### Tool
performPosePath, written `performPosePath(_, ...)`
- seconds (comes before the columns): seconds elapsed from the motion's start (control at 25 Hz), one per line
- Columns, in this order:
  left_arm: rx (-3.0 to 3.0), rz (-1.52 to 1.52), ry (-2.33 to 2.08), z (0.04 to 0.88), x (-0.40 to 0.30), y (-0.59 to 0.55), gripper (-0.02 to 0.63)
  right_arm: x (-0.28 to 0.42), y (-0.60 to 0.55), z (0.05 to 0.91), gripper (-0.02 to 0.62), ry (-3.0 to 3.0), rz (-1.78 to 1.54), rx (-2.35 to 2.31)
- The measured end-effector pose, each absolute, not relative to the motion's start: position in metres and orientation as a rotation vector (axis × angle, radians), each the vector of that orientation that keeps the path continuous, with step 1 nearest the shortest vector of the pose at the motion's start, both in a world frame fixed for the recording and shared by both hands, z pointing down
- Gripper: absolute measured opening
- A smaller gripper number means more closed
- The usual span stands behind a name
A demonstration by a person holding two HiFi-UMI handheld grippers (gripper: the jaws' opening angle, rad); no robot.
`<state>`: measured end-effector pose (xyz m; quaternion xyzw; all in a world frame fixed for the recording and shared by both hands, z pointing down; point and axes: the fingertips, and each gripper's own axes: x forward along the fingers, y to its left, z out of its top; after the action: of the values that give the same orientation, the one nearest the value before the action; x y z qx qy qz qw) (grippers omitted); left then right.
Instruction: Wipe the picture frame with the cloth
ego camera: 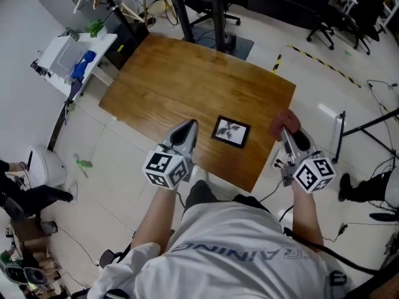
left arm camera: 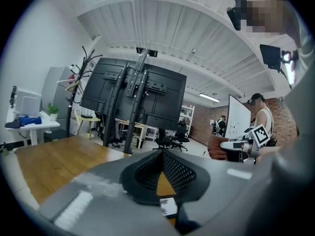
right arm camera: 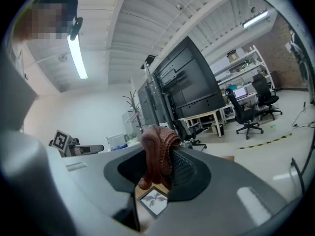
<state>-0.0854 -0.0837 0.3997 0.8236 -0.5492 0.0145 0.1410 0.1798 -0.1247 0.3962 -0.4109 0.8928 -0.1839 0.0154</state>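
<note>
A small black picture frame (ego camera: 230, 131) with a white print lies flat on the wooden table (ego camera: 187, 80), close to its near edge. My left gripper (ego camera: 189, 127) hovers just left of the frame, jaws closed with nothing between them; the frame (left arm camera: 169, 206) shows below its tips (left arm camera: 162, 154). My right gripper (ego camera: 284, 129) is off the table's right corner, shut on a reddish-brown knitted cloth (ego camera: 283, 120). In the right gripper view the cloth (right arm camera: 158, 149) hangs bunched from the jaws, above the frame (right arm camera: 153, 201).
A white desk (ego camera: 68, 58) with blue items stands far left. A black screen stand (ego camera: 215, 17) is behind the table, with office chairs (ego camera: 330, 27) beyond. A tripod leg (ego camera: 340, 136) stands on the floor at right.
</note>
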Motion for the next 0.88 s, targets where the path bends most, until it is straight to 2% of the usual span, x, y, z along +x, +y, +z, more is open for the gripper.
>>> performPosePath(0.4,2.533,0.162,-1.218,0.44,-0.104,-0.151,0.003,0.146,-0.136,0.407,0.121,2.536,-0.621,-1.643)
performPosePath(0.64,2.547,0.158,-1.114,0.457,-0.103,-0.155,0.003,0.125,-0.141,0.418,0.121,2.539,-0.676,-1.668)
performPosePath(0.88,2.464,0.291,-1.054,0.517,-0.083,-0.141,0.003,0.088,-0.162,0.467,0.121,2.656,-0.882,-1.537)
